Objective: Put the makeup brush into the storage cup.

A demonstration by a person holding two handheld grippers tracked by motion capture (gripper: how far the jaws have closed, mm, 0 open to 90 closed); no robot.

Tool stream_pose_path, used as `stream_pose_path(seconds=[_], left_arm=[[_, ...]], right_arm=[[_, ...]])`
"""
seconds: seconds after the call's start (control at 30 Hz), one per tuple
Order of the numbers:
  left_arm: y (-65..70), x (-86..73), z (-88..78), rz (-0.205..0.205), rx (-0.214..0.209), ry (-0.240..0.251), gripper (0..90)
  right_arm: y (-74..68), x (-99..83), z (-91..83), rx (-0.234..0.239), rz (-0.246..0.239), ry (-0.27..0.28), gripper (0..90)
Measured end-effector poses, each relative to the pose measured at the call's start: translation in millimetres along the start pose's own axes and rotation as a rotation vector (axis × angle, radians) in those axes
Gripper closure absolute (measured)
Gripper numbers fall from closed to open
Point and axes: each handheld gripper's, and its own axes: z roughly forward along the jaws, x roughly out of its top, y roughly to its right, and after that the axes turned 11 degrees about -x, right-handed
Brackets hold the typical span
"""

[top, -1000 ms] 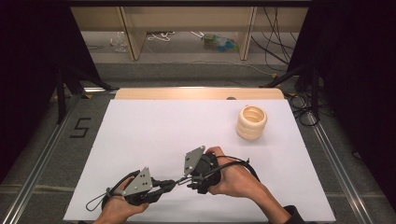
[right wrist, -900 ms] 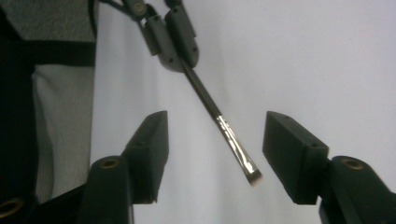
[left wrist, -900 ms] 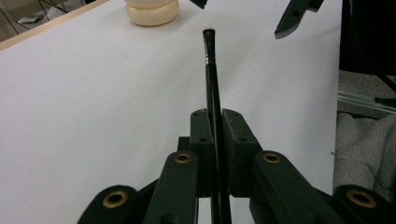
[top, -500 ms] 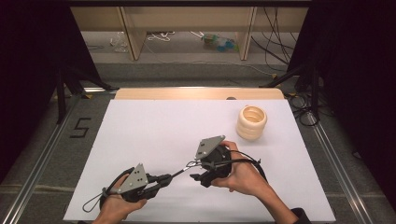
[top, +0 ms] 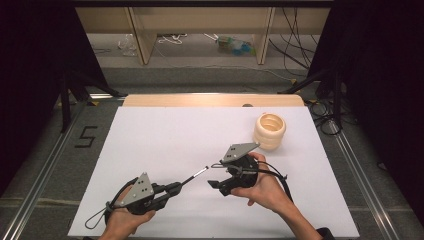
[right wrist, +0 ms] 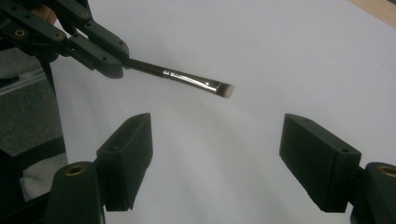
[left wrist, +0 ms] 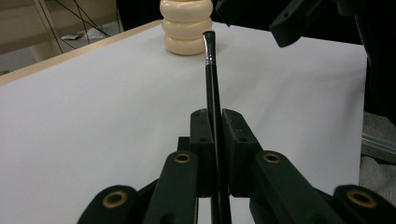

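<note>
A broad white rectangular bench (top: 165,145) with a pale wooden strip along its far edge carries everything. Toward its far right stands a cream ribbed holder of stacked rings (top: 269,131), upright and well apart from both hands; the high view shows its open top, while the left gripper view shows its bulging sides (left wrist: 186,25) beyond the brush tip.

The right gripper (top: 216,175), black with a grey three-cornered plate on top, sits right of centre in the person's right hand. Its fingers have just been opening, and the right gripper view shows them spread wide (right wrist: 229,149) with nothing between them, only bare bench below.

The left gripper (top: 172,190), near the bench's front edge, has its fingers (left wrist: 201,135) clamped on the handle of a thin black brush with a silver ferrule (top: 194,176). The left gripper view shows the handle (left wrist: 214,116) squeezed tight between the pads. The right gripper view shows the small flat pale bristle tip (right wrist: 196,82), which is too small to make out from above. The brush points at the right gripper, its tip near but apart from those fingers.
</note>
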Motion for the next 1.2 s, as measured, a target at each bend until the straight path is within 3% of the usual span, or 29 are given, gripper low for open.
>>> stream_pose_path(seconds=[0.03,0.17,0.47,0.8,0.9,1.0,1.2], left_arm=[[-0.1,0.3,-0.5,0.002,0.003,0.007,83.3],[-0.4,1.4,-2.4,0.005,0.020,0.027,83.3],[0.6,2.6,-3.3,-0.004,0.023,0.065,83.3],[4.2,5.5,-3.9,0.006,0.036,0.089,83.3],[6.0,5.9,-3.4,0.004,0.037,0.097,83.3],[6.7,6.5,-3.1,0.014,0.038,0.103,83.3],[8.2,7.3,-2.9,0.018,0.041,0.116,83.3]], right_arm=[[0.4,-0.8,-0.3,0.013,0.004,-0.018,26.2],[0.7,-4.2,1.5,0.023,0.022,0.013,24.9],[0.7,-11.0,10.3,0.093,0.128,0.070,22.5],[-2.6,-10.0,12.2,0.138,0.166,0.140,18.0],[-4.3,-9.9,14.2,0.175,0.179,0.158,17.2],[-5.6,-10.1,15.8,0.173,0.183,0.174,17.1],[-7.8,-10.7,18.0,0.210,0.243,0.203,17.8]])
